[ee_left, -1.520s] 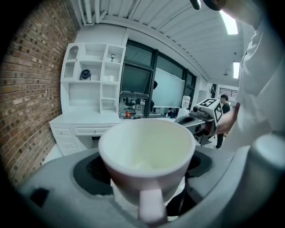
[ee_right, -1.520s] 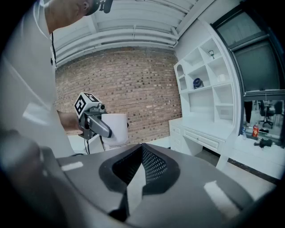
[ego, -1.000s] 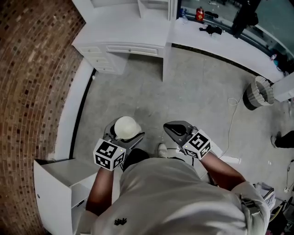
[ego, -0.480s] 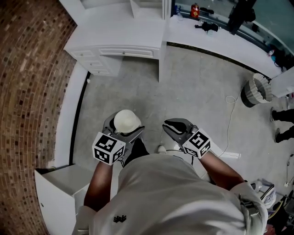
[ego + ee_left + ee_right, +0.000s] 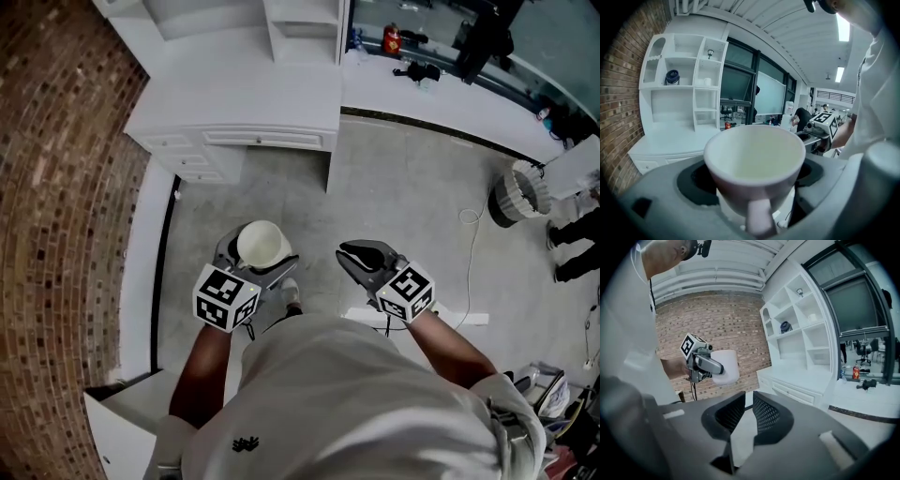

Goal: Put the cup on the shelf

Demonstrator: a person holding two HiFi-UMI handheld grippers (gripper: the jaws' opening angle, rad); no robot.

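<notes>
A white cup (image 5: 262, 243) with a handle sits upright between the jaws of my left gripper (image 5: 255, 257), which is shut on it. In the left gripper view the cup (image 5: 754, 157) fills the middle, handle towards the camera, and the white shelf unit (image 5: 684, 79) stands ahead at the left. My right gripper (image 5: 356, 255) hovers beside it at the same height, shut with nothing in it. The right gripper view shows its jaws (image 5: 749, 413) together, with the left gripper (image 5: 705, 363), the cup (image 5: 726, 367) and the shelf unit (image 5: 797, 319) beyond.
A white desk with drawers (image 5: 239, 98) stands below the shelves, against the brick wall (image 5: 66, 187). A white counter (image 5: 441, 94) with a red can (image 5: 391, 38) runs to the right. A round bin (image 5: 517, 194) and a floor cable (image 5: 469, 234) lie at right.
The person has stepped forward, so the desk and shelves are nearer and lower in the head view. Both grippers keep their pose, the cup still held.
</notes>
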